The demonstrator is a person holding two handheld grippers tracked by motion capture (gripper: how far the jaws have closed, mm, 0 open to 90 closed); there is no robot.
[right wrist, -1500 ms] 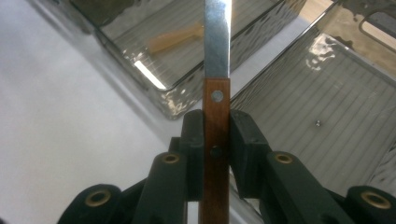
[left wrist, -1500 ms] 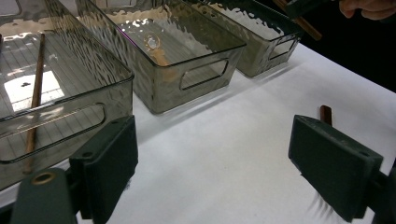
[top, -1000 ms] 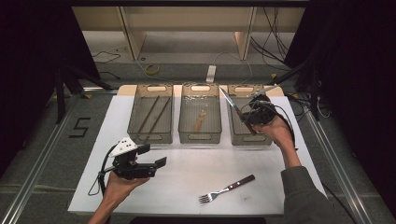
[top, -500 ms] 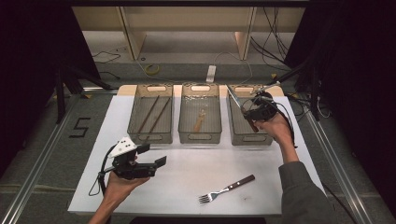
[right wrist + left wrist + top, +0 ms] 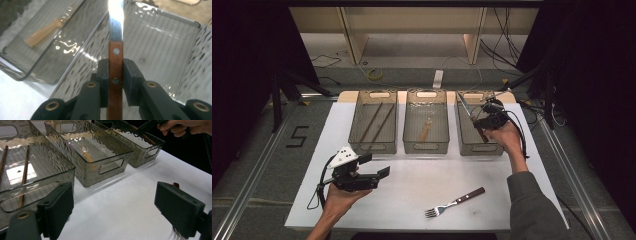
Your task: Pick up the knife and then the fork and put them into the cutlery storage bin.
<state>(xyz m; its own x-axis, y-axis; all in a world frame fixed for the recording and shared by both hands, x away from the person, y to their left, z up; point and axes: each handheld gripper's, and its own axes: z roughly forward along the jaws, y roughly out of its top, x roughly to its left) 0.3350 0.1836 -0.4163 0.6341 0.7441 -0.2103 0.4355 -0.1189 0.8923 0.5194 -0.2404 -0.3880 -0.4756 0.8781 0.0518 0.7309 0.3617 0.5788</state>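
My right gripper is shut on the wooden handle of a knife, whose steel blade points up and away over the right clear bin. In the right gripper view both pads press the handle from either side, with that bin's ribbed floor below. My left gripper hovers low over the front left of the white table, open, with nothing between its fingers. A fork with a wooden handle lies on the table at the front.
Three clear bins stand in a row at the back. The left bin holds two brown chopsticks, the middle bin a wooden spoon. Cables lie on the floor behind the table.
My right gripper has sunk a little toward the right bin with the knife still in it. The left gripper and the fork have stayed put.
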